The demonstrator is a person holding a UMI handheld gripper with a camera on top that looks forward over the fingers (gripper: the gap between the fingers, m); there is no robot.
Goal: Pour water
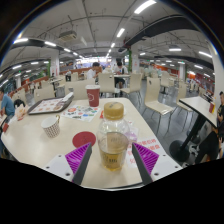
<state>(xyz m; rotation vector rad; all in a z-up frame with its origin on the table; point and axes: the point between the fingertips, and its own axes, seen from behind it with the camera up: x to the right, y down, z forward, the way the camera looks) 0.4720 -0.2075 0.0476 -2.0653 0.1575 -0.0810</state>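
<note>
Two fingers (113, 165) with pink pads (147, 157) frame a clear plastic bottle (113, 143) with a tan cap, which stands between them near their tips. They look closed against its sides, so I'd say the bottle is pinched, though its base may rest on the pale table (30, 145). Straight beyond it, well apart, stands a red cup (93, 96), most likely where the water goes. A round red coaster (84, 139) lies just beside the bottle, and a white patterned cup (50, 126) sits further off to that side. To do this well, I'd keep the grip firm on the bottle's middle, carry it up level toward the red cup, and tilt slowly once the mouth is over the rim; the cap looks on, which would block pouring.
</note>
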